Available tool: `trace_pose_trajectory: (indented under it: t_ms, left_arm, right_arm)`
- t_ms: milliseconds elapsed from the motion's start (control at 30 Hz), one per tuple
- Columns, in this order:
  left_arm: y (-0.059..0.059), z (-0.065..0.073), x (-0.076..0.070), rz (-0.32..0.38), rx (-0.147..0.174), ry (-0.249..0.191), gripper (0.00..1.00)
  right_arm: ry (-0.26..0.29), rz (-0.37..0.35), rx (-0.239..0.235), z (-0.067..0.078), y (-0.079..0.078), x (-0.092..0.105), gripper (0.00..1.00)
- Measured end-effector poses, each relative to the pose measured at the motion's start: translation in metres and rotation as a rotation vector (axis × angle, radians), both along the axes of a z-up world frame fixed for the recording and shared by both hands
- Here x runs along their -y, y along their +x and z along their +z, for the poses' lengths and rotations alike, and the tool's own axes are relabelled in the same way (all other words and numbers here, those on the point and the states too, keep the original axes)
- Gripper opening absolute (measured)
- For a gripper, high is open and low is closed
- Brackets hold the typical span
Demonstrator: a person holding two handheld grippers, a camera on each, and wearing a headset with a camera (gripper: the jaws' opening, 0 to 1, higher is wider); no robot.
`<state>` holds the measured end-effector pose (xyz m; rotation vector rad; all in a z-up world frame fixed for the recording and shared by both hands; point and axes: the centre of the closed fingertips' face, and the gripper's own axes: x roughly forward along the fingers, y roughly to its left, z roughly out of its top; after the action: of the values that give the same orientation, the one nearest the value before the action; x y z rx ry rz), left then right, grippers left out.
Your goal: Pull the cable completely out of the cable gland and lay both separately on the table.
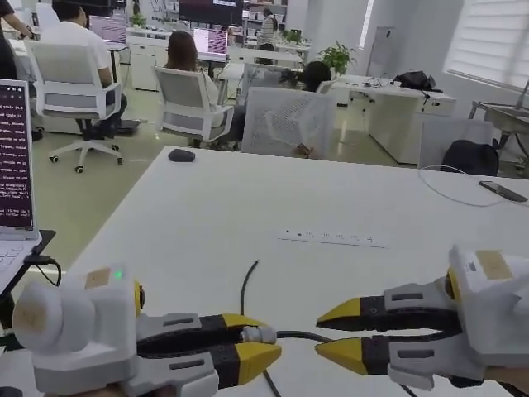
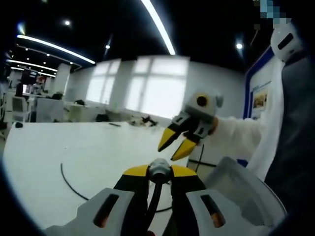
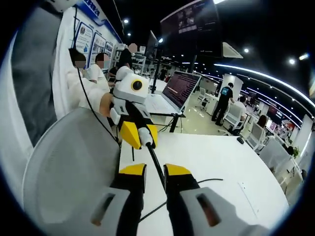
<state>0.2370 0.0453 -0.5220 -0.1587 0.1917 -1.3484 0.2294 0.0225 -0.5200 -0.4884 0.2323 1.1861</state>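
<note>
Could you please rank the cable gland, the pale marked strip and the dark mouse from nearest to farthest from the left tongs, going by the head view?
1. cable gland: clamped in the left tongs.
2. pale strip: mid-way up the table, to the right.
3. dark mouse: at the far edge, left.

A mouse [image 1: 181,155] and a phone [image 1: 502,191] lie on the white table [image 1: 207,223], a laptop [image 1: 15,165] at its left.

white table [image 1: 207,215], black mouse [image 1: 181,155] at 11 o'clock, phone [image 1: 502,191] at 2 o'clock, pale strip [image 1: 331,238] near centre, black cable [image 1: 243,291] at 6 o'clock
</note>
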Motion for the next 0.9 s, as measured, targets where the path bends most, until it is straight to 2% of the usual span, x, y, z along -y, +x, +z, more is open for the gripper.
trace_pose_trajectory:
  t_ms: [200, 333, 533, 900]
  left_arm:
    - [-0.002, -0.001, 0.002, -0.015, 0.008, 0.007, 0.17]
    - [-0.003, -0.002, 0.002, -0.022, 0.010, 0.013, 0.17]
    - [-0.005, -0.002, 0.003, -0.033, 0.014, 0.018, 0.17]
    - [-0.006, -0.002, 0.004, -0.033, 0.010, 0.017, 0.17]
  right_arm:
    - [-0.023, 0.039, 0.001, -0.005, 0.003, -0.014, 0.15]
    - [-0.021, 0.066, -0.002, -0.006, 0.000, -0.020, 0.13]
    - [-0.041, 0.079, 0.001, -0.011, -0.001, -0.021, 0.07]
    - [-0.012, 0.080, 0.000, -0.011, -0.001, -0.019, 0.07]
